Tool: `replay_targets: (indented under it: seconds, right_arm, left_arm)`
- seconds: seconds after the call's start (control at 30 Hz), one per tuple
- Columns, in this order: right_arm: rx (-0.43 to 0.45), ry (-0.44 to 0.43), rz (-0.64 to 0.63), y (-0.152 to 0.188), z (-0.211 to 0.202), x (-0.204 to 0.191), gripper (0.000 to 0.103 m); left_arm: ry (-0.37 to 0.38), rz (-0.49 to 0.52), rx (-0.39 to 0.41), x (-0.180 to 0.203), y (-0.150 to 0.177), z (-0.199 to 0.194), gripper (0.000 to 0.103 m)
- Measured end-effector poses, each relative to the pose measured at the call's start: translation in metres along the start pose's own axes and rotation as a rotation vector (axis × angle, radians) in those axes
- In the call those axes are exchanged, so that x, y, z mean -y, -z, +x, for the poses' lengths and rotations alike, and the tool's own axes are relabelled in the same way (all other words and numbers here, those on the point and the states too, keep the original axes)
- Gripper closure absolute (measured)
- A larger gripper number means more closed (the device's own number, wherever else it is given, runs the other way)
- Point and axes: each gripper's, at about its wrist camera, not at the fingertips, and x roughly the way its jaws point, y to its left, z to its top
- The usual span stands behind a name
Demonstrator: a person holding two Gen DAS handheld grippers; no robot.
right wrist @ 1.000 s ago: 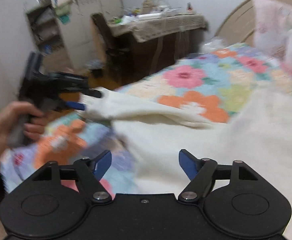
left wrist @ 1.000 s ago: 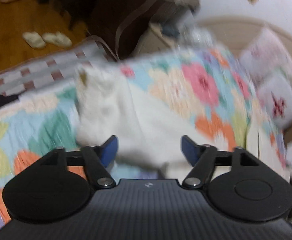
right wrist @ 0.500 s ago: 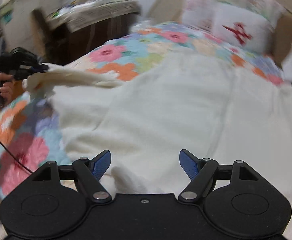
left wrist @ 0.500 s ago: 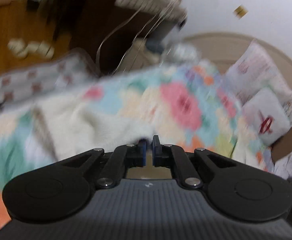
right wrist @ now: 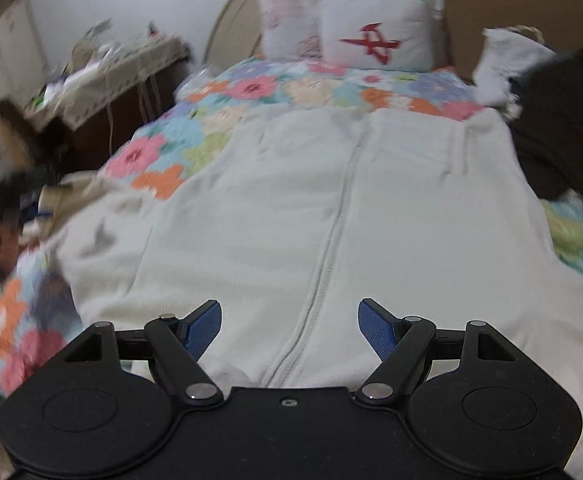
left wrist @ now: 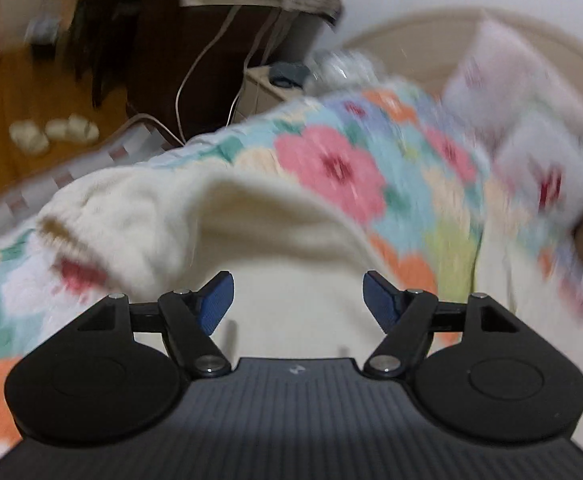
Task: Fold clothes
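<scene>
A cream zip-front fleece jacket (right wrist: pixel 331 208) lies flat on the floral bedspread (right wrist: pixel 251 88), its zipper (right wrist: pixel 333 236) running away from me toward the pillows. My right gripper (right wrist: pixel 289 306) hovers open over the jacket's near end, nothing between its blue pads. In the left wrist view the jacket's sleeve (left wrist: pixel 139 216) lies bunched, cuff at the left. My left gripper (left wrist: pixel 297 284) is just behind it; its jaws are opening and the pads press on nothing, with cream fabric below the gap. That left gripper (right wrist: pixel 7 192) shows as a blur at the right wrist view's left edge.
Pillows (right wrist: pixel 371 36) lean on the curved headboard. A dark garment (right wrist: pixel 563 120) and a white cloth (right wrist: pixel 507 64) lie at the bed's right side. A cluttered desk (right wrist: pixel 111 76) with hanging cables (left wrist: pixel 195 76) stands left of the bed. Slippers (left wrist: pixel 51 132) sit on the wooden floor.
My left gripper, shut on the sleeve half a second ago, now stands open with the sleeve lying loose before it. My right gripper has swung round to face the jacket's zipper and the headboard.
</scene>
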Motion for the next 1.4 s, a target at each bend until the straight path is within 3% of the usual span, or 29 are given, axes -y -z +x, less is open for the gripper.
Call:
replay_targets:
  seconds: [0.07, 0.17, 0.4, 0.53, 0.63, 0.73, 0.97, 1.1, 1.23, 1.4]
  right_arm:
    - [0.024, 0.006, 0.026, 0.001, -0.01, 0.005, 0.023]
    - [0.045, -0.006, 0.051, 0.006, -0.032, 0.011, 0.023]
    - [0.04, -0.053, 0.054, 0.024, -0.095, 0.02, 0.023]
    - [0.042, -0.097, 0.076, 0.039, -0.118, 0.021, 0.023]
    - [0.039, -0.184, 0.159, 0.048, -0.127, 0.029, 0.023]
    - [0.042, -0.233, 0.25, 0.058, -0.133, 0.036, 0.023]
    - [0.077, -0.164, 0.187, 0.066, -0.143, 0.027, 0.023]
    - [0.095, -0.071, 0.147, 0.06, -0.151, 0.019, 0.023]
    - [0.11, -0.038, 0.15, 0.047, -0.156, 0.021, 0.02]
    - [0.129, 0.057, 0.116, 0.035, -0.152, 0.018, 0.02]
  left_arm:
    - [-0.016, 0.117, -0.022, 0.029, 0.023, -0.017, 0.032]
    - [0.033, 0.213, -0.032, 0.055, 0.062, -0.05, 0.032]
    - [0.057, 0.293, -0.064, 0.087, 0.12, -0.118, 0.025]
    - [0.16, 0.306, -0.093, 0.094, 0.143, -0.148, 0.025]
    - [0.251, 0.323, -0.147, 0.106, 0.165, -0.163, 0.025]
    - [0.26, 0.4, -0.147, 0.126, 0.182, -0.182, 0.025]
    - [0.231, 0.596, -0.153, 0.183, 0.209, -0.233, 0.016]
    - [0.256, 0.615, -0.168, 0.204, 0.213, -0.248, 0.014]
    - [0.286, 0.604, -0.187, 0.225, 0.211, -0.255, 0.011]
    - [0.255, 0.62, -0.182, 0.244, 0.204, -0.248, 0.004]
